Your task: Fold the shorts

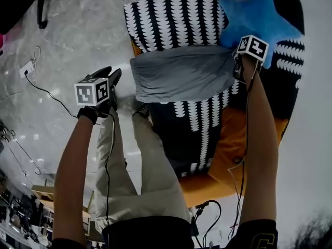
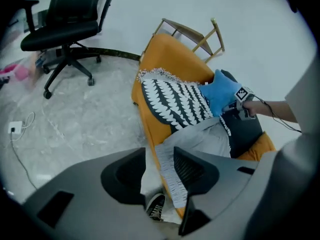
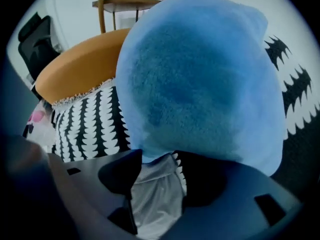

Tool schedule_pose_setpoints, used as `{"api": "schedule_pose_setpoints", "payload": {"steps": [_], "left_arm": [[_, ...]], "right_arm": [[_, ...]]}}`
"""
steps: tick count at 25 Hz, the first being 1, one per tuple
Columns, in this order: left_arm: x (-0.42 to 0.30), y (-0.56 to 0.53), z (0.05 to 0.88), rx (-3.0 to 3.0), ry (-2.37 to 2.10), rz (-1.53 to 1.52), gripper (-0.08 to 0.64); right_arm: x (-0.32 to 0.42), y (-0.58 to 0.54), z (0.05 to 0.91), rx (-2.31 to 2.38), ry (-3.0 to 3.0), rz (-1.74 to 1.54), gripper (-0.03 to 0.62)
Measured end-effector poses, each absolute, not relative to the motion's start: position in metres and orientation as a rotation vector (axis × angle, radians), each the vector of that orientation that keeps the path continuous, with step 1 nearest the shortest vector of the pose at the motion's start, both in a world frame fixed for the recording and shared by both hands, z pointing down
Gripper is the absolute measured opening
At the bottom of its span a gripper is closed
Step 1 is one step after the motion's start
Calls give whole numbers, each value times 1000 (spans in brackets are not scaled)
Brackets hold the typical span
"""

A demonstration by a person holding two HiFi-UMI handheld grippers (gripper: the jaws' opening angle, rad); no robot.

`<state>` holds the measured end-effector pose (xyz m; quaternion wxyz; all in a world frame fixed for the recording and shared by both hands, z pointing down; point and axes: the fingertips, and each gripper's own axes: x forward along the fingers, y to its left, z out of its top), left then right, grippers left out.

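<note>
The left gripper (image 2: 159, 170) has its jaws spread with nothing pinched, just off the left end of the grey shorts (image 1: 181, 74). The right gripper (image 3: 152, 170) is also spread. It is over the shorts' right end, with grey cloth showing in its gap, beside a blue star cushion (image 1: 254, 17). The shorts lie flat across a black-and-white patterned throw (image 1: 171, 19) on an orange sofa (image 1: 233, 149).

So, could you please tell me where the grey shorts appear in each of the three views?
Head view: the shorts lie in the upper centre.
Left gripper view: the shorts are just right of centre, in the lower half.
Right gripper view: the shorts are at the bottom centre.
Shared landmark: the blue star cushion, next to the shorts in every view.
</note>
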<state>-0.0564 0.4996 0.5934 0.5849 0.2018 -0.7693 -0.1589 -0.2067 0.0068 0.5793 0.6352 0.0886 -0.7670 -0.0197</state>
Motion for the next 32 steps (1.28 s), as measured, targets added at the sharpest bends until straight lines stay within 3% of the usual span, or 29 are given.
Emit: {"api": "schedule_pose_setpoints", "payload": {"steps": [2,7,12,17,21,27,32], "left_arm": [[-63,499,587,493,-1798,-376,190],[-65,491,541,685,-1767,-261,201],[-81,473,482,916,-1727,-127,207],[-98,425,434,1242,-1691,278,207],[-111,355,438,1558,-1549,718,206],[-98,248,485,2101,-1009,1505,206],[-61,202,516,2291,-552,1738,206]], "right_arm": [[-208,19,572,193,-1781,97,372],[-204,53,485,127,-1913,318,377],[-65,63,425,137,-1885,490,376],[75,77,411,108,-1884,464,298],[128,91,439,1,-1891,302,170],[159,133,491,4,-1911,119,170],[152,156,512,61,-1891,105,177]]}}
